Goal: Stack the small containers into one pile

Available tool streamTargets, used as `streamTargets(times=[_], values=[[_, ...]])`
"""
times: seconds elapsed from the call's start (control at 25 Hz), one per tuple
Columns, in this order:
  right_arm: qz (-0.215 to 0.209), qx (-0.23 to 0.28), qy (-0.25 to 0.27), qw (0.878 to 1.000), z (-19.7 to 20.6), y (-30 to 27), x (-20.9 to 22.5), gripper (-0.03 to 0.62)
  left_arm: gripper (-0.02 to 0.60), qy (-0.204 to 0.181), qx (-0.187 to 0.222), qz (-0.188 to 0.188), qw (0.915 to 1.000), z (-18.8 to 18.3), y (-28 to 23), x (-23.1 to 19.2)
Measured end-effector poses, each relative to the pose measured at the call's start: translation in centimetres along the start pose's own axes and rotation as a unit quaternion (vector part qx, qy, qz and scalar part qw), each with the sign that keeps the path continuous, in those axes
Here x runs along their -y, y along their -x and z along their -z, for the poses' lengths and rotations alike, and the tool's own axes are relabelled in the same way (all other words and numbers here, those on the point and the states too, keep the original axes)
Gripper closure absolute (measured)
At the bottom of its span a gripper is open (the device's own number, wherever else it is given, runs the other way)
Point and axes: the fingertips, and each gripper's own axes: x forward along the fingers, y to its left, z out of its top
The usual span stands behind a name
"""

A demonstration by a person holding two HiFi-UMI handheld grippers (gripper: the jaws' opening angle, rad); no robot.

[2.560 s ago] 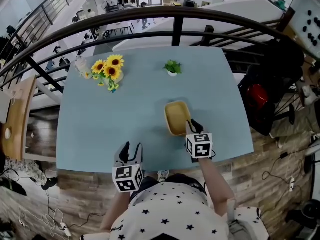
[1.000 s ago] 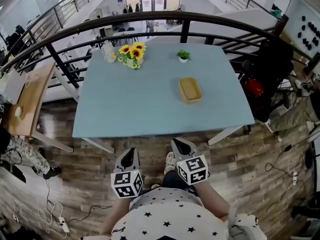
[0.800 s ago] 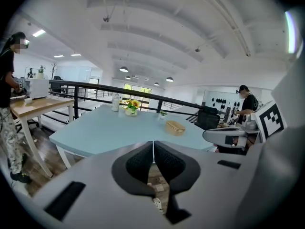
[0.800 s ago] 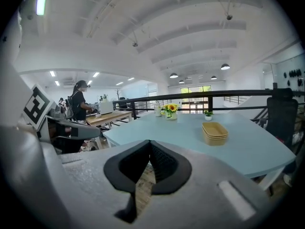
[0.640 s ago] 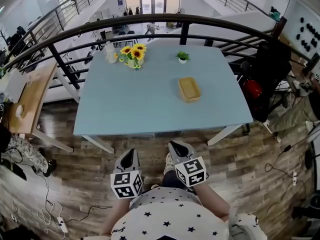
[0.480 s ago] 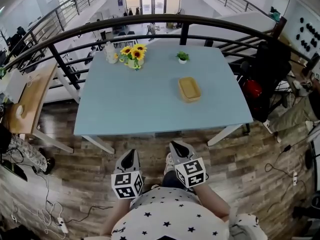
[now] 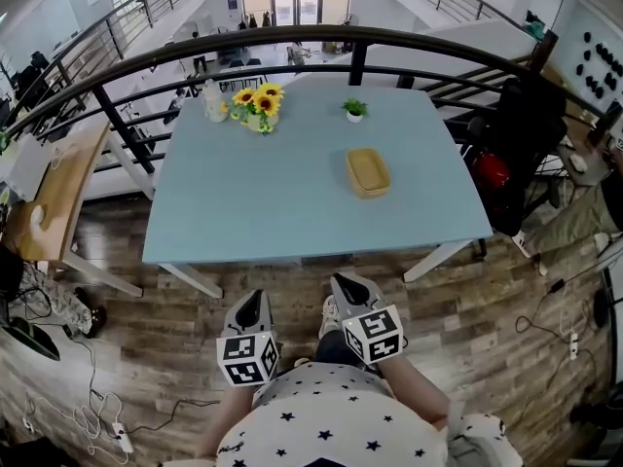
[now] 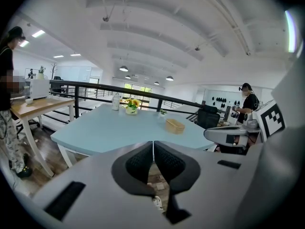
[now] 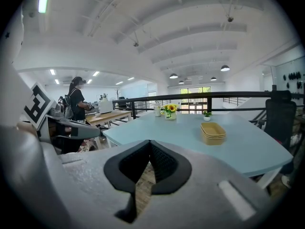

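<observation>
Fingers [image 8: 138,163] of the left gripper [image 7: 251,300]: dark ribbed pads pressed together, nothing between them. Those of the right gripper [image 7: 348,282] are likewise closed tip to tip and empty, as its own view shows. Both grippers are held low in front of the person's star-print shirt [image 7: 321,416], over the wood-plank floor [image 7: 127,348], well apart from the table edge. Item one: pale blue rectangular table [image 7: 253,202], with a curved black metal railing [image 7: 292,39] along its far side. Item two: stack of shallow tan rectangular containers [image 7: 368,172], nested one inside another with several rims showing in layers. It stands on the right half of the table toward the far side and touches nothing else. Item three: bunch of yellow sunflowers in a small vase [image 7: 255,100] at the far left corner, with a white bottle [image 7: 211,100] just beside it. Item four: small green plant in a white pot [image 7: 355,109] at the far edge, near the stack but apart from it. Status: no loose container appears in any view, so the pile is judged complete and the stacking step closed, with both grippers at rest. Next move: probably none. A further container would call for approaching the table, spreading one gripper's jaws over its rim, and lowering it squarely into the pile.
</observation>
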Motion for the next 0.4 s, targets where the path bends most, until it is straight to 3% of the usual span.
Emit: streamTargets(times=[0.4], values=[[-0.007, -0.003, -0.005, 1.000, 0.0, -0.3, 1.2, 0.588, 0.571, 0.002, -0.003, -0.001, 1.0000, 0.0, -0.8, 0.7]])
